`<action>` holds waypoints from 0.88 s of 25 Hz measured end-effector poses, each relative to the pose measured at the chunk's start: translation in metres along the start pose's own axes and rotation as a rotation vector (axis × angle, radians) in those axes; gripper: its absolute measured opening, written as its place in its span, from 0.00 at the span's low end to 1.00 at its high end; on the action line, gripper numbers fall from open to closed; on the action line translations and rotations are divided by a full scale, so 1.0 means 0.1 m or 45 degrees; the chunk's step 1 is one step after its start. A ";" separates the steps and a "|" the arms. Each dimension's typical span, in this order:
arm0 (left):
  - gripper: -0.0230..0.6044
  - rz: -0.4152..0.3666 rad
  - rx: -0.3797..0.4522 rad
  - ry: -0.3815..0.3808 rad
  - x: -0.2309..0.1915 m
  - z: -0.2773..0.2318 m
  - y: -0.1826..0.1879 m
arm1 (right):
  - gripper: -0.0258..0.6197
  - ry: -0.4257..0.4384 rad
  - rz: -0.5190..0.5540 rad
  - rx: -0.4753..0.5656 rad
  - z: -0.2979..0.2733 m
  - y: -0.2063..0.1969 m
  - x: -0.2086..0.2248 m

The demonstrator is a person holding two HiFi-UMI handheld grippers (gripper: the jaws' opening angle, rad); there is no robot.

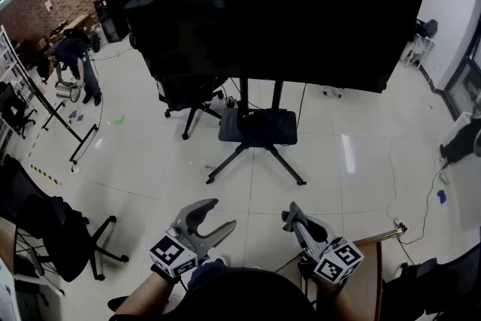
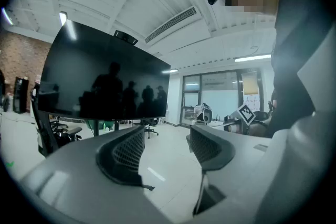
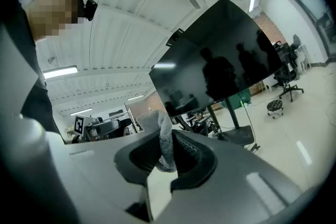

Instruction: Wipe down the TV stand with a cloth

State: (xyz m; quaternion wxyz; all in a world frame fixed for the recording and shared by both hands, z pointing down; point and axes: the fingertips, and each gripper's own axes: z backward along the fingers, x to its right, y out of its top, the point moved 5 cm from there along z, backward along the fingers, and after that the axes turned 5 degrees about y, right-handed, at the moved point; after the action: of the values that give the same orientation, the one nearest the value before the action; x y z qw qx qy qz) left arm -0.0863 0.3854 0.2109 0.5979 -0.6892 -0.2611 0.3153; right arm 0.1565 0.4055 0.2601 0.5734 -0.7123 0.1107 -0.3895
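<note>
Left hand-held gripper (image 1: 222, 213): jaws spread wide, nothing between them. Right hand-held gripper (image 1: 290, 216): jaws pressed together on the grey cloth (image 3: 164, 136), with a fold sticking up out of them. I'm holding both low and near me, well apart from the TV stand (image 1: 258, 128). The stand sits far, centre, on the tiled floor (image 1: 150, 162): upright posts, splayed legs, dark shelf low down. It carries a big dark TV (image 1: 270, 4). A black office chair (image 1: 192, 94) is just left of the stand, and another chair (image 1: 60, 237) is near left.
</note>
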 end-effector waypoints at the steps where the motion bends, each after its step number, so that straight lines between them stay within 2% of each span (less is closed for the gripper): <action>1: 0.51 0.000 -0.001 0.000 -0.01 0.00 -0.01 | 0.11 -0.004 -0.004 -0.001 -0.01 0.01 0.01; 9: 0.51 0.005 -0.023 0.006 -0.17 -0.02 0.00 | 0.11 -0.006 -0.024 -0.022 -0.28 0.02 0.11; 15: 0.51 0.025 -0.012 0.013 -0.65 -0.09 0.00 | 0.11 -0.006 0.008 -0.028 -0.80 0.12 0.16; 22: 0.51 -0.003 0.026 -0.059 -1.29 -0.25 0.15 | 0.11 -0.089 0.051 -0.030 -1.44 0.28 0.35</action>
State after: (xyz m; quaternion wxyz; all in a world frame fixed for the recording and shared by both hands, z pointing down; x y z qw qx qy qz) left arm -0.1539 0.2718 0.2141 0.5991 -0.6751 -0.2726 0.3331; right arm 0.0897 0.2700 0.2550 0.5762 -0.7297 0.1096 -0.3514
